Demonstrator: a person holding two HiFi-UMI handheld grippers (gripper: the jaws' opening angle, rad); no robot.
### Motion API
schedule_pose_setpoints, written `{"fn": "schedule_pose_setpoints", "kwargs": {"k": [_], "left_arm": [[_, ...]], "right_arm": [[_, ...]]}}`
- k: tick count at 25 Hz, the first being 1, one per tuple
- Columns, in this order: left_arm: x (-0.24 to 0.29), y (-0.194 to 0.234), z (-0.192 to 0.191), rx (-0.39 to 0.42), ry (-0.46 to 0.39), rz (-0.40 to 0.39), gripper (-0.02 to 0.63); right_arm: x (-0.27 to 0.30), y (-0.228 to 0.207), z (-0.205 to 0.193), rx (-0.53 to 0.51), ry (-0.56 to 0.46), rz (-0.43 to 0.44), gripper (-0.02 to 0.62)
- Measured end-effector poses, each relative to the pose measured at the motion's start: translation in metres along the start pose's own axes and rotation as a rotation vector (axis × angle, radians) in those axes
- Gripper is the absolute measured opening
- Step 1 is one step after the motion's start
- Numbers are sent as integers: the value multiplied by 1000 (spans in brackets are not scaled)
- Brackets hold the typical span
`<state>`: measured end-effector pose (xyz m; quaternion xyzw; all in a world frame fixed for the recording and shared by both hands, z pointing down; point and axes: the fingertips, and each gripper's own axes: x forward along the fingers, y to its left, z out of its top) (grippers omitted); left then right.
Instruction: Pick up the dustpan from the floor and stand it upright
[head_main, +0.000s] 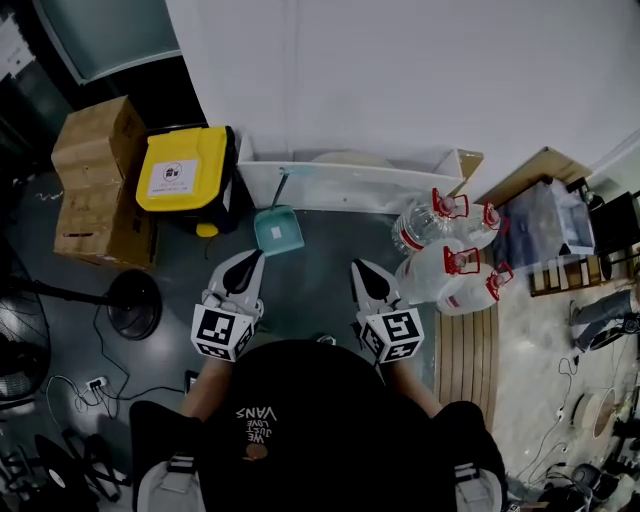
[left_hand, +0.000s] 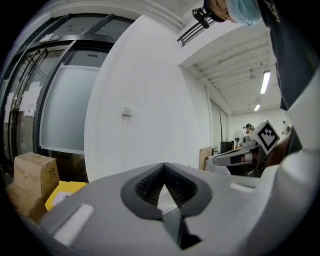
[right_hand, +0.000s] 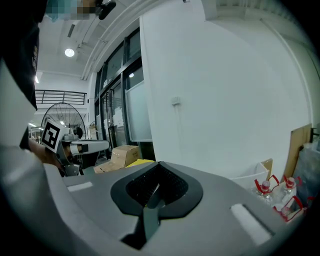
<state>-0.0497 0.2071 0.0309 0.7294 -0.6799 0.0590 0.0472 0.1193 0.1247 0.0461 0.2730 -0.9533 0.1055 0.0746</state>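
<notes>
Dustpan (head_main: 277, 230), teal, is down on the dark floor (head_main: 310, 290), just in front of the long white trough (head_main: 350, 185) that runs along the foot of the white wall (head_main: 400, 70). Its thin handle points up toward that trough, and from the head view I can't tell whether the tip touches it. Neither tong is on the pan. The left gripper (head_main: 252, 260) hangs near it, just below and a touch to the left in the head view, with its nose aimed that way. Its jaws are pressed together with nothing between the ribbed pads, and its own view shows only wall past the closed tips. The right gripper (head_main: 360, 266) is level with it on the other side and farther from the pan, and it is likewise closed and empty. Each carries its marker cube (head_main: 222, 332) close to the person's dark shirt (head_main: 300, 420). Moving outward, a yellow-lidded bin (head_main: 185, 170) stands just beside the trough's left end, and stacked cardboard boxes (head_main: 95, 185) sit to the left of that. On the right, a cluster of big clear water bottles (head_main: 440, 255) with red caps lies close to the right gripper. Pale wooden planks (head_main: 465, 350) run along the floor below the bottles. Over at the left edge is a round black fan base (head_main: 133, 303).
</notes>
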Motion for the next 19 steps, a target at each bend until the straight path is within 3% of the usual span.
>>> {"fn": "schedule_pose_setpoints", "kwargs": {"k": [19], "left_arm": [[8,2,-3,-5,-9,-14,52]], "right_arm": [[8,0,-5,2,15,-14,2]]}}
